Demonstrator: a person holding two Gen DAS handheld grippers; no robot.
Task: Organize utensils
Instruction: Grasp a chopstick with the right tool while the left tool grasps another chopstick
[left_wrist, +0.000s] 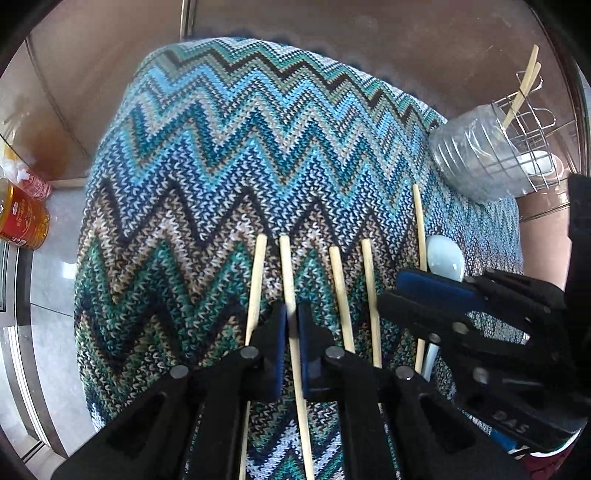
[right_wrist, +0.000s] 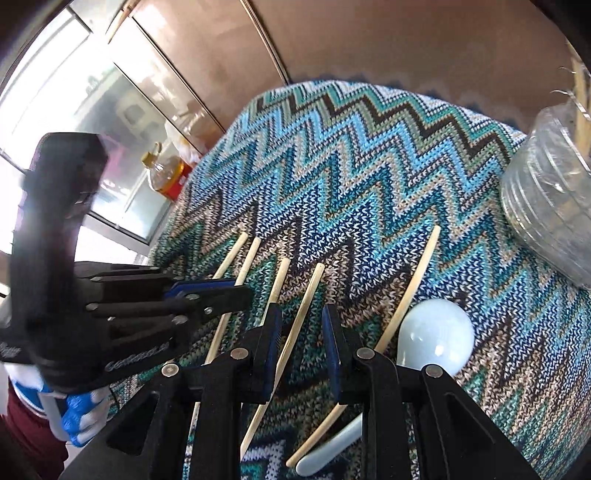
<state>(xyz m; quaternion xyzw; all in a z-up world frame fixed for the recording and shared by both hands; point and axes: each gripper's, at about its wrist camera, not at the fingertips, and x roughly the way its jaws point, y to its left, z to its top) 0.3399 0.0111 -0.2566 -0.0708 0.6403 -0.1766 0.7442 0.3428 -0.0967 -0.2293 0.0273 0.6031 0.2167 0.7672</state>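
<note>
Five loose chopsticks lying side by side on zigzag knitted cloth (left_wrist: 229, 155) covering surface. Left gripper (left_wrist: 291, 328) fingers closing tight on second chopstick (left_wrist: 286, 266). Right gripper (right_wrist: 299, 332) fingers standing partly apart, straddling fourth chopstick (right_wrist: 308, 295), not pressing yet. Pale ceramic spoon (right_wrist: 436, 334) lying just beside fifth stick. Farther, clear plastic container (left_wrist: 476, 155) and wire rack (left_wrist: 532, 122) already holding two sticks. Risk: thin stick pivoting or slipping when lifting; fingers snagging knit; neighbour sticks getting nudged, rolling.

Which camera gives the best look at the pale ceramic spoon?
The right wrist view: the spoon shows its whole bowl and handle end beside the right claw. The left wrist view shows only part of the spoon's bowl, behind that claw.
</note>
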